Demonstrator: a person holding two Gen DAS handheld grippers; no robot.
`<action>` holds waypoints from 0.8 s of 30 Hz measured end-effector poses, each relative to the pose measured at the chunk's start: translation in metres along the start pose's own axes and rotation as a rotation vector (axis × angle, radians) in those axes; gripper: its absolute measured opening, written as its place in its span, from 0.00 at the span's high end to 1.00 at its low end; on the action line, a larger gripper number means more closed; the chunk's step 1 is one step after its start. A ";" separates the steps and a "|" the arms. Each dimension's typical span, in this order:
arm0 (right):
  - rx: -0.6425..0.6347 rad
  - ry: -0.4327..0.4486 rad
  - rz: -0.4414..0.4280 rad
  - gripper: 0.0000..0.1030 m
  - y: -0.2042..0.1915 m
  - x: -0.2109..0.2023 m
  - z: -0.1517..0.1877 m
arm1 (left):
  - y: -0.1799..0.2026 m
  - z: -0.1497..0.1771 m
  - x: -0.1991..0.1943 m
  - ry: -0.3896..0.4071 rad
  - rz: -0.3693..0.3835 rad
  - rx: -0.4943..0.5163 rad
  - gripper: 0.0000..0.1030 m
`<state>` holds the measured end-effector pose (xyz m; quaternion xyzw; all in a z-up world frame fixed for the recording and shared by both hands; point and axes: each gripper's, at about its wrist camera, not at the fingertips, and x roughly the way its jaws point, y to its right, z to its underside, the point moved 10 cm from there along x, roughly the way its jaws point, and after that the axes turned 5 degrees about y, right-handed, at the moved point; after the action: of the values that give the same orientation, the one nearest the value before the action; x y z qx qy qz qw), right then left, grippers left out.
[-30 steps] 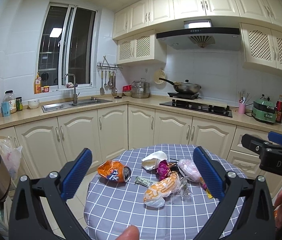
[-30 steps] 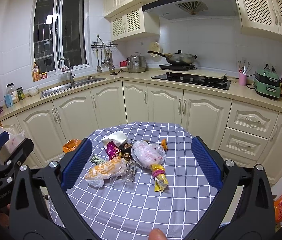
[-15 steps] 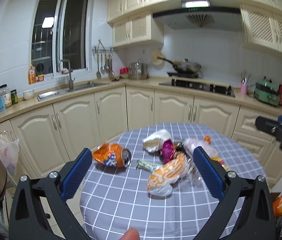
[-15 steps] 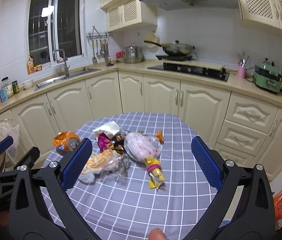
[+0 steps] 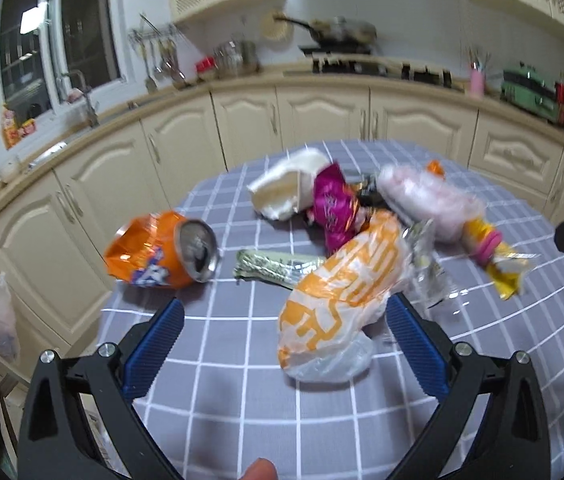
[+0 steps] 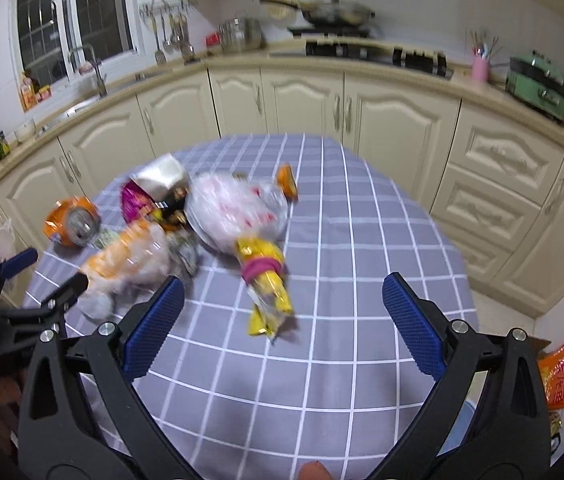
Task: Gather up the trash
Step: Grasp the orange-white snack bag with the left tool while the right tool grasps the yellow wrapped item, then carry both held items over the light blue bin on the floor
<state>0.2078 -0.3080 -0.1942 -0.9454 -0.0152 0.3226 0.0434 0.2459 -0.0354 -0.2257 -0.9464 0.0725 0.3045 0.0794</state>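
Trash pile point(image 5: 346, 240) on checked tablecloth point(image 6: 342, 360), crushed orange can point(image 5: 162, 254) beside, both tools point(image 5: 282, 356) point(image 6: 278, 328) released, empty.

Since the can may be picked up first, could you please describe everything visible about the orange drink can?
The can is orange metal with a white and blue label, crushed and dented along its body. It lies on its side on the checked tablecloth, near the table's left edge, its silver top with the opened mouth facing the left gripper. Nothing grips it; a crumpled foil wrapper lies just beside it, contact unclear.
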 end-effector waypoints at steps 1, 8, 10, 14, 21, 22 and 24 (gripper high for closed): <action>-0.001 -0.012 0.000 0.06 0.000 0.002 0.002 | 0.002 0.001 0.007 -0.014 0.012 0.005 0.04; -0.002 -0.107 -0.027 0.06 0.002 0.050 0.011 | 0.017 0.015 0.038 -0.129 0.142 -0.042 0.45; -0.012 -0.136 -0.033 0.06 0.000 0.067 0.011 | 0.019 0.014 0.036 -0.119 0.146 -0.034 0.51; -0.034 -0.175 -0.050 0.40 -0.007 0.086 0.014 | 0.021 0.017 0.030 -0.115 0.170 -0.072 0.66; 0.016 -0.159 -0.112 0.70 -0.002 0.056 0.029 | 0.015 0.029 0.010 -0.103 0.192 -0.162 0.70; 0.034 -0.158 -0.125 0.70 0.000 0.049 0.034 | 0.011 0.031 0.007 -0.101 0.194 -0.168 0.70; 0.055 -0.150 -0.134 0.71 0.005 0.039 0.039 | 0.010 0.035 -0.002 -0.092 0.197 -0.184 0.72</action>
<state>0.2151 -0.3075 -0.2489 -0.9138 -0.0728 0.3894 0.0893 0.2226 -0.0381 -0.2541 -0.9230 0.1333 0.3593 -0.0347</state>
